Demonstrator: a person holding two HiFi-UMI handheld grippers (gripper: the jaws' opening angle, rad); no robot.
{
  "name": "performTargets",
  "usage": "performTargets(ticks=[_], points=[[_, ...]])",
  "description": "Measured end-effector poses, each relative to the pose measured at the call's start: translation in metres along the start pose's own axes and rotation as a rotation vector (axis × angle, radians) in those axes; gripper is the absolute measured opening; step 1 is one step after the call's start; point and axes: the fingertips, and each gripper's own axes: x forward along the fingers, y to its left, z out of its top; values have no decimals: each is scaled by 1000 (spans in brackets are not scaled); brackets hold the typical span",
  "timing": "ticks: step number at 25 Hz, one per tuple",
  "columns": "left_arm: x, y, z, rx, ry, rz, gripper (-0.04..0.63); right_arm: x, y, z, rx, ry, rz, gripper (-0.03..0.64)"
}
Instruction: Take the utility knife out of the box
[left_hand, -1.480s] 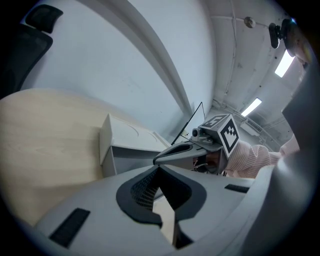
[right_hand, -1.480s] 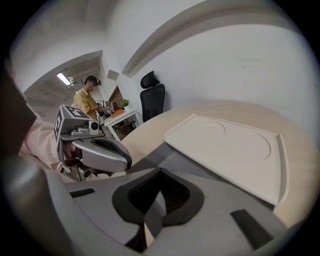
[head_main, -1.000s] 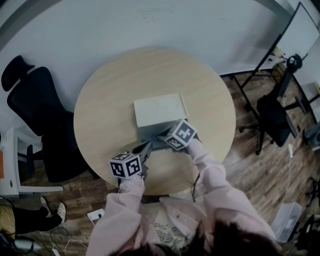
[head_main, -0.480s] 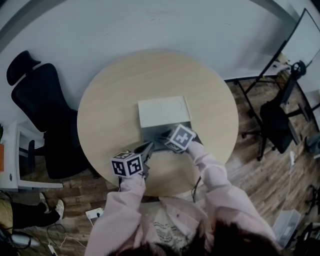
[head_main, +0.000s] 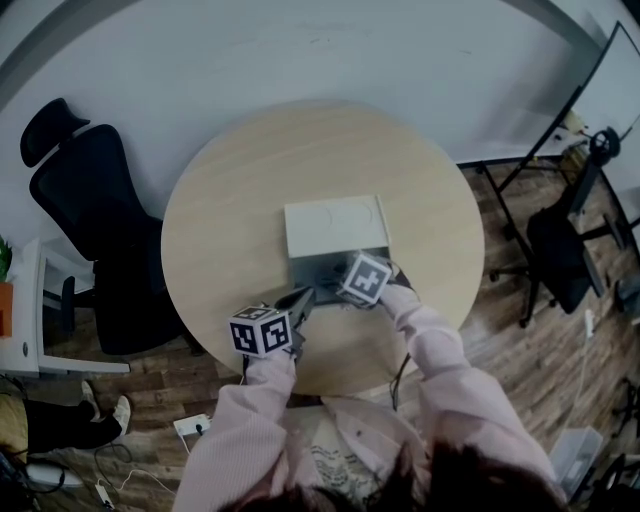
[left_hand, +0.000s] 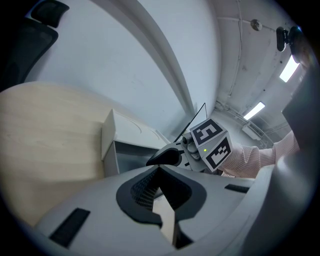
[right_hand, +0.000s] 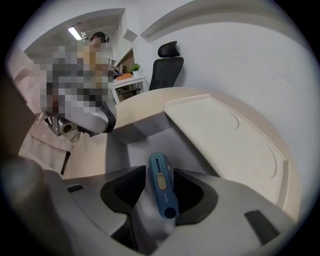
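Observation:
A blue utility knife lies lengthwise in the grey tray of the box, whose white lid sits just behind it on the round table. My right gripper points steeply down into the tray. Its jaws are opening with the knife between the pads, and there is a gap on the left side. In the head view the right gripper is at the tray's near edge. My left gripper rests low by the tray's near-left corner, jaws shut and empty.
The round wooden table has bare surface around the box. A black office chair stands at its left and another chair at the right. A white side desk is at far left.
The right gripper's marker cube has rolled slightly over the tray and stayed in place. The left gripper has not moved.

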Motion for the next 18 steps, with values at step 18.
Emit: performTargets(ticks=[18], points=[[-3, 6, -1, -20, -3, 5, 10, 18, -4, -10, -50, 88, -6, 204]])
